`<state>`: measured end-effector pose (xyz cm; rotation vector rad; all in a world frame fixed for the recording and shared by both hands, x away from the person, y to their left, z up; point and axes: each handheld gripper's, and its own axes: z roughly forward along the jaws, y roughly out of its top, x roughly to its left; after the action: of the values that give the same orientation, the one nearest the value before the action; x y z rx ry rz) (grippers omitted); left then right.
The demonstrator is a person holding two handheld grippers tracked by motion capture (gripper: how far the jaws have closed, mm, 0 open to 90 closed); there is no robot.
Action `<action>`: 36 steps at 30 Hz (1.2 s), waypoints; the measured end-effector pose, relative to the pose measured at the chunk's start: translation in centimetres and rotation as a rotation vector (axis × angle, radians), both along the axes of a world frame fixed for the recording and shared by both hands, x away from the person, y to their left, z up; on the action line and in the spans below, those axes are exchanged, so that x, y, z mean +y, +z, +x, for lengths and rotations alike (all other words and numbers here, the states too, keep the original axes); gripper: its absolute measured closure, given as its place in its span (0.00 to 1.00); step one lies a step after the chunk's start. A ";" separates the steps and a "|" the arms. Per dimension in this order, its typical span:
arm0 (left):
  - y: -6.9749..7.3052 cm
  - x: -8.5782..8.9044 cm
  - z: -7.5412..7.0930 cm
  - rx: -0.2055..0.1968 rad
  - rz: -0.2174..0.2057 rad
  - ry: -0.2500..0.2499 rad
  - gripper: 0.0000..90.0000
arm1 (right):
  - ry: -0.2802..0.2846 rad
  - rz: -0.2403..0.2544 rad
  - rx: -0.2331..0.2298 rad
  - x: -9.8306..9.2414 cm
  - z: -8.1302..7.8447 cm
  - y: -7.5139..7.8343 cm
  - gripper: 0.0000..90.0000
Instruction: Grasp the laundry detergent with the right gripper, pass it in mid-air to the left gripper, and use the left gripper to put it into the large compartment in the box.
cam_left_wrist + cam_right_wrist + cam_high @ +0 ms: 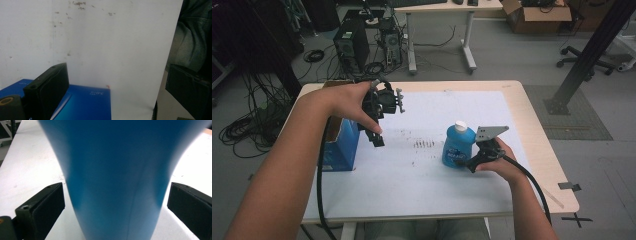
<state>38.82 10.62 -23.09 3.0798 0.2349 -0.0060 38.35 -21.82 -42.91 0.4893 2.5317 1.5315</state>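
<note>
A person sits at a light wooden table point(539, 150) covered by a white sheet point(422, 180) that carries a patch of small dark marks near its middle. The right gripper point(467, 162), held low in the person's right hand point(502, 162), sits right up against a blue plastic bottle point(458, 146) with a white cap point(460, 126) that stands upright on the sheet, right of centre. In the right gripper view the bottle's blue body point(117, 182) lies between the two black jaws, which stand wide apart with a gap visible on each side, so they bracket the bottle without pressing it. The left gripper point(377, 137) is raised above the sheet in the left hand point(349, 102), pointing down and toward the person, just beside a blue cardboard box point(339, 147) that stands at the table's left edge. In the left gripper view its jaws are spread wide with nothing between them; a blue surface of the box point(85, 105) shows below them, and the white sheet point(112, 50) beyond. A black cable point(319, 175) trails from the left gripper down past the forearm. On the floor beyond the table stand computer towers point(352, 45) among tangled cables, with a desk point(442, 7) farther back.
</note>
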 end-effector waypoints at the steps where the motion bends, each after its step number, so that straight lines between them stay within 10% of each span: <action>1: 0.0 0.0 0.0 -0.001 0.002 0.001 0.06 | 0.001 0.004 0.000 0.0 0.0 0.0 0.01; 36: 0.2 0.2 -0.2 -0.018 -0.010 0.013 0.06 | -0.001 0.030 -0.016 0.1 0.0 -0.7 0.27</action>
<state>38.63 10.80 -22.91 3.0665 0.2528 0.0207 38.34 -21.74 -43.62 0.4796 2.4997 1.5685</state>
